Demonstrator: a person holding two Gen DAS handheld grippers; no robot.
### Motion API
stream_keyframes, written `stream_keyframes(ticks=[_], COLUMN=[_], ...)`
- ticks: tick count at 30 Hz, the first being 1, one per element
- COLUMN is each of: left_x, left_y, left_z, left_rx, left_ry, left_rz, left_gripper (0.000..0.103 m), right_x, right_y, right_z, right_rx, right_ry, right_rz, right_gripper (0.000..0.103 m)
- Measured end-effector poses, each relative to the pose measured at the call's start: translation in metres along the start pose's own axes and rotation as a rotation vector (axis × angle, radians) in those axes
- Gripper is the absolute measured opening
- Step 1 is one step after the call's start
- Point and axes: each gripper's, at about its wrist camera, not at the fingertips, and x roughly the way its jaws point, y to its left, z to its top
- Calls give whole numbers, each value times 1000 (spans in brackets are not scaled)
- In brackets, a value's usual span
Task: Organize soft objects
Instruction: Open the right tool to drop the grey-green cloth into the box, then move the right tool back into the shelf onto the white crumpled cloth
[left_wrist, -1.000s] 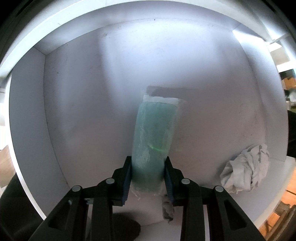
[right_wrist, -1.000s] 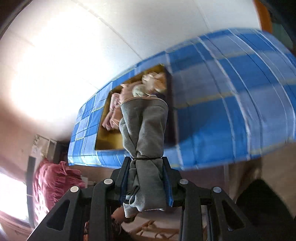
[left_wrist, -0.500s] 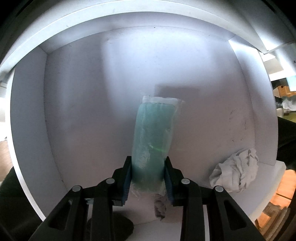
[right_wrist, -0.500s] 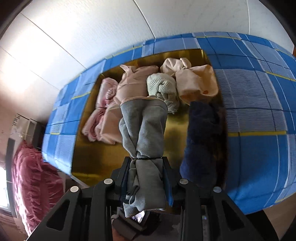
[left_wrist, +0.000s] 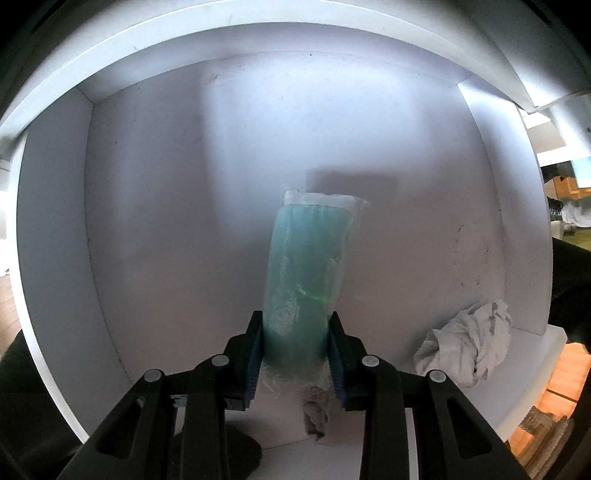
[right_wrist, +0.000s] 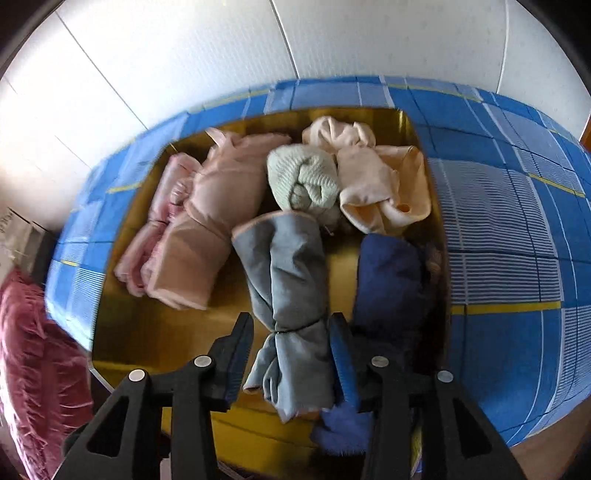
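The teal roll (left_wrist: 303, 280) sat in thin, glossy clear plastic wrap; the shelf wall (left_wrist: 155, 206) was matt white and scuffed. The grey bundle (right_wrist: 288, 288) looked like soft brushed cloth, the green roll (right_wrist: 299, 177) ribbed knit, and the box lining (right_wrist: 155, 332) shone glossy gold.

The left wrist view is dim and hazy: soft light enters from the upper right, leaving a blown-out strip there and a faint rectangular shadow on the white cabinet wall (left_wrist: 184, 221) behind the packet. The right wrist view is bright, with daylight glaring off the white wall panels (right_wrist: 177, 66) at left. Both fisheye frames bend straight edges and blacken at the corners; slight motion blur softens the right view.
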Motion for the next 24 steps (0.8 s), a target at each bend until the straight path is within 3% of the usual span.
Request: stream_keyframes(ticks=[7, 16, 19, 24], left_x=[1, -3, -2, -1], left_y=[2, 6, 8, 9], left_z=[0, -2, -6, -8], left_rx=[-4, -31, -25, -34], left_ry=[2, -21, -18, -13], left_rz=[18, 8, 16, 27], left_gripper=[32, 32, 32, 32], right_x=[-49, -76, -74, -43], right_y=[-14, -39, -51, -65], right_z=[-39, -108, -141, -187], right_rx=[-19, -64, -85, -139], right_ry=[-97, -170, -136, -6], right_rz=[73, 204, 218, 150], right_gripper=[43, 43, 43, 43])
